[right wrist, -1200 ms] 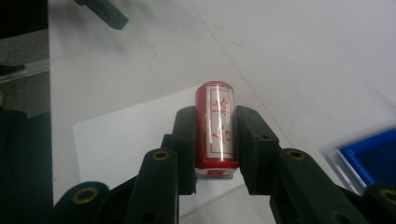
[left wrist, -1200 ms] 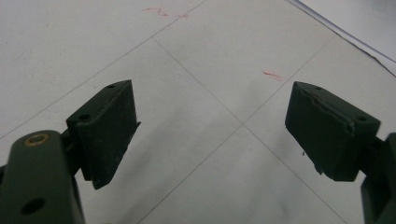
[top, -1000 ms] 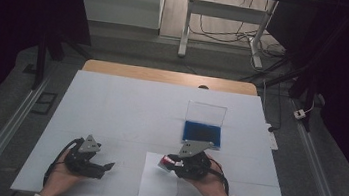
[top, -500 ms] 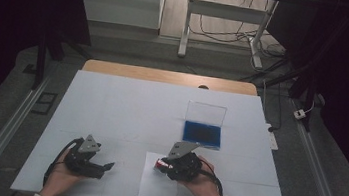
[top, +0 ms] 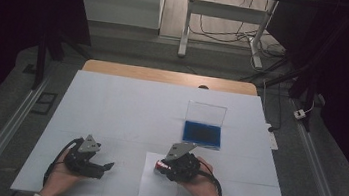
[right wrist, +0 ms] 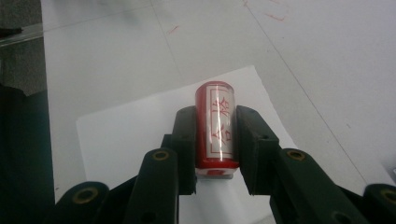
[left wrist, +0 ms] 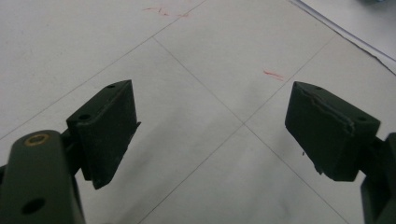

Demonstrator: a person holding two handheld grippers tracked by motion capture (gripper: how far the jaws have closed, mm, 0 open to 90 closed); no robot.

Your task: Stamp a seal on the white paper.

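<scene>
1. The white table top (top: pixel 126 107) spreads wide under me.
2. A white paper sheet (top: pixel 151 188) lies at its 6 o'clock edge.
3. A blue flat case with a clear raised lid (top: pixel 202 131) sits at 1 o'clock from that sheet.
4. My left gripper (top: pixel 103 167), at 8 o'clock, has its pads spread apart on nothing.
5. My right gripper (top: pixel 160 167) is clamped on the red cylindrical seal stamp with white characters (right wrist: pixel 217 126), held above the sheet.

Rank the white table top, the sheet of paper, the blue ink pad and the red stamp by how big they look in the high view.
1. White table top
2. Sheet of paper, partly covered
3. Blue ink pad, near the paper in size
4. Red stamp, clamped in the right gripper
</scene>
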